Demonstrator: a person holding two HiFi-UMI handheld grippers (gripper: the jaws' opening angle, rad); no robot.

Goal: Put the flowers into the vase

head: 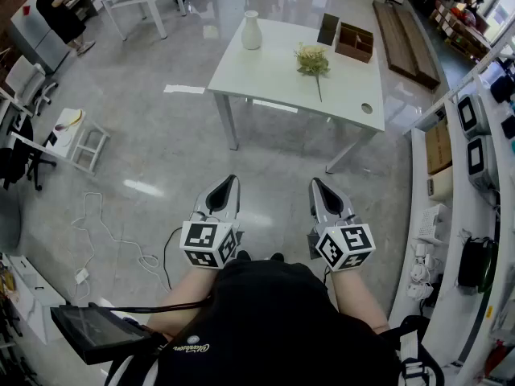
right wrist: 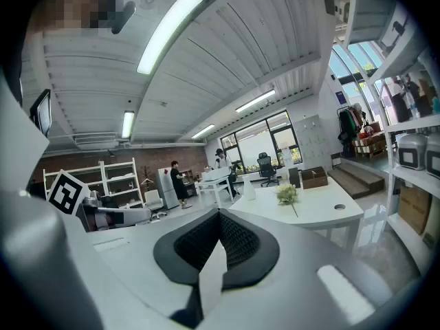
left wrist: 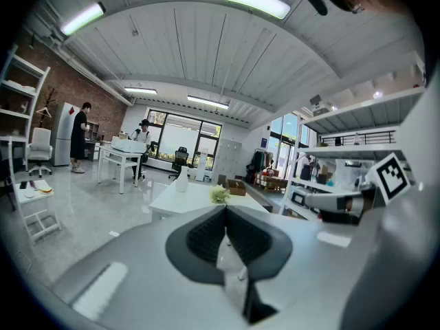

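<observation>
Standing well back from white table point(head: 265, 79) at 12 o'clock. Both clenched and empty: left gripper point(head: 228, 189), right gripper point(head: 320, 190). On tabletop lie flowers point(head: 312, 59), apart from vase point(head: 252, 30), which stands upright at their 10 o'clock.

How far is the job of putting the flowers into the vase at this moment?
Nothing is done yet: the flowers lie on the white table, apart from the upright vase. Nothing is in hand: the left gripper and the right gripper are both shut and empty, well short of the table. Still left: go to the table, grasp the flowers, put them into the vase.
</observation>
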